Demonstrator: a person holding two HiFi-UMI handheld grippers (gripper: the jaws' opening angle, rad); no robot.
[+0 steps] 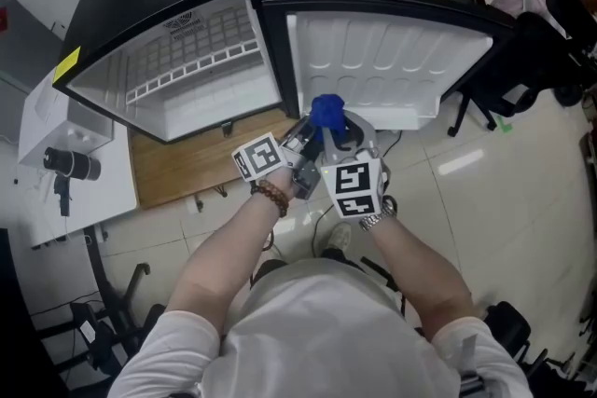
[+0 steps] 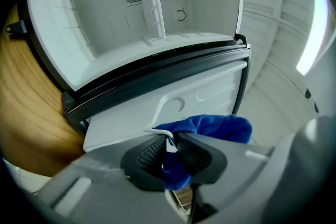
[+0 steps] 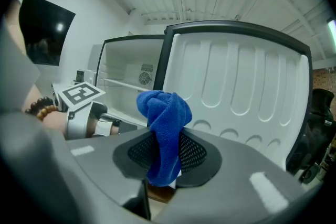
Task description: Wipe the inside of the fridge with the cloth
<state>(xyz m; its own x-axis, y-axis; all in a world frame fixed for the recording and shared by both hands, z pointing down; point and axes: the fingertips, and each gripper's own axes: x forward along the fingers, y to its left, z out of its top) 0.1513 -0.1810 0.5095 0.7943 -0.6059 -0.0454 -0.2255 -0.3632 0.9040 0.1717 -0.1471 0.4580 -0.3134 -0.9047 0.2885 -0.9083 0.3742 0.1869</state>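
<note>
Blue cloth (image 3: 164, 113) is held before the open fridge (image 1: 215, 102), pinched by both: left gripper (image 2: 170, 152) on an edge, right gripper (image 3: 167, 152) mid-bunch. If they pull apart, one grip may slip.

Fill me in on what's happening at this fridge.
A person at the open fridge holds two grippers. The left gripper and the right gripper both have their jaws shut on one blue cloth, held in front of the open door. The cloth isn't inside the fridge yet.
</note>
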